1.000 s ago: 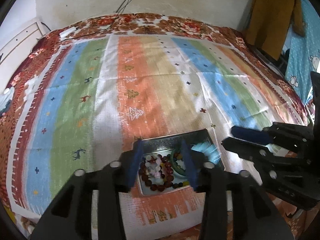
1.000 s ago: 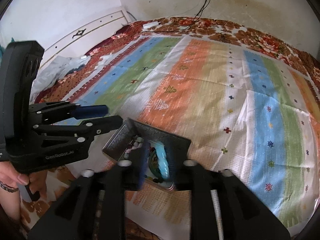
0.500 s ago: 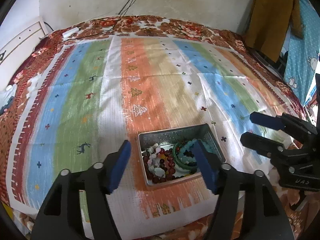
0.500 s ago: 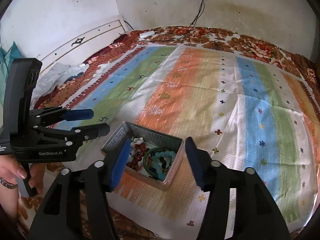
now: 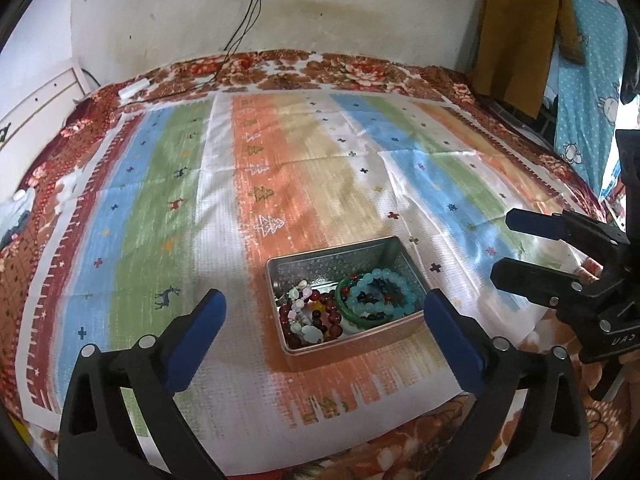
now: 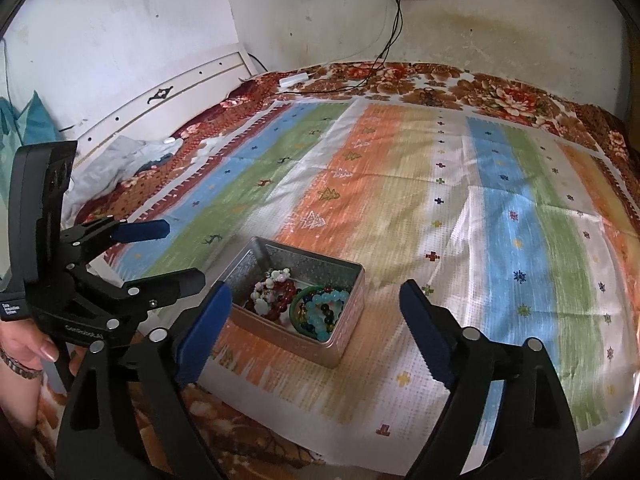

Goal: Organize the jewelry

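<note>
**Several bracelets in the tin, nothing left out that we can see**

Left wrist view: our left gripper (image 5: 323, 312) hangs above the bed with its jaws spread wide and nothing between them. Just beyond the fingertips sits the metal tin (image 5: 320, 260) on the striped cloth (image 5: 200, 184). Inside lie a dark red bead bracelet (image 5: 320, 316), a pale stone bracelet (image 5: 302, 300), a green bangle (image 5: 343, 304) and a light blue bead bracelet (image 5: 380, 294), all bunched toward the near half of the tin. The right gripper (image 5: 502, 246) shows at the right edge, jaws apart, empty.

Right wrist view: our right gripper (image 6: 316, 300) also stands wide open over the tin (image 6: 348, 312), holding nothing. The left gripper (image 6: 180, 254), off to the left of the tin, is likewise parted. We find no loose jewelry on the cloth (image 6: 480, 220) in either view, so we judge the gathering done or nearly so; no lid is in sight.
</note>
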### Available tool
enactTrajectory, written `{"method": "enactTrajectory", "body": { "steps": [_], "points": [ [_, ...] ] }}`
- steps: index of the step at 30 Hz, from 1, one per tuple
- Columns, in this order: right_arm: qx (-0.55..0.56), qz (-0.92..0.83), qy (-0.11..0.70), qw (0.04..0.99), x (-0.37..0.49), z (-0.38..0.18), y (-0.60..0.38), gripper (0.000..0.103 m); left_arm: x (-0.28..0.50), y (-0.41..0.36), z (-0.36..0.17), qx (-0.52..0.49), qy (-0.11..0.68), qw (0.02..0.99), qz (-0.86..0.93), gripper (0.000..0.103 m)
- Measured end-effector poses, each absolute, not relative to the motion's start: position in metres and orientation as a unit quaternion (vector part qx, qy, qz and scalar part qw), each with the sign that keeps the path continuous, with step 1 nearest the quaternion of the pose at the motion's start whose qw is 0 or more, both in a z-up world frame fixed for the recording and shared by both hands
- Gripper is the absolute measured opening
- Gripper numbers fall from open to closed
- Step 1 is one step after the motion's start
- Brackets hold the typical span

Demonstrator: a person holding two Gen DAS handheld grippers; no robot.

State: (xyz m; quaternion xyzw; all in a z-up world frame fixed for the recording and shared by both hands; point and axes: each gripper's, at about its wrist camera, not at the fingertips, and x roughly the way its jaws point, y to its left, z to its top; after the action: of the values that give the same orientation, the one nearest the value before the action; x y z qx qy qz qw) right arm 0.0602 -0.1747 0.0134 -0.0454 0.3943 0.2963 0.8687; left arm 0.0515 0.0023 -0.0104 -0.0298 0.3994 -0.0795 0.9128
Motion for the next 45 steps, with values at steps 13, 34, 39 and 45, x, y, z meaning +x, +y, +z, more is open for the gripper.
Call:
{"method": "enactTrajectory", "body": {
  "steps": [13, 34, 39, 45],
  "points": [
    [-0.037, 0.299, 0.377, 0.876, 0.038, 0.015, -0.189, 0.091, 0.028, -0.008, -0.009, 0.01, 0.361, 0.931, -0.055, 0.097],
    [-0.027, 0.295, 0.36, 0.884, 0.007, 0.01, -0.207, 0.091, -0.002, -0.014, -0.006, 0.005, 0.324, 0.945, -0.056, 0.097],
    [-0.029, 0.296, 0.36, 0.884, 0.006, 0.01, -0.208, 0.091, -0.006, -0.018, -0.006, 0.017, 0.314, 0.948, -0.051, 0.097],
    [-0.038, 0.296, 0.363, 0.883, 0.006, 0.006, -0.204, 0.091, -0.007, -0.02, -0.006, 0.03, 0.309, 0.95, -0.042, 0.097]
  ]
}}
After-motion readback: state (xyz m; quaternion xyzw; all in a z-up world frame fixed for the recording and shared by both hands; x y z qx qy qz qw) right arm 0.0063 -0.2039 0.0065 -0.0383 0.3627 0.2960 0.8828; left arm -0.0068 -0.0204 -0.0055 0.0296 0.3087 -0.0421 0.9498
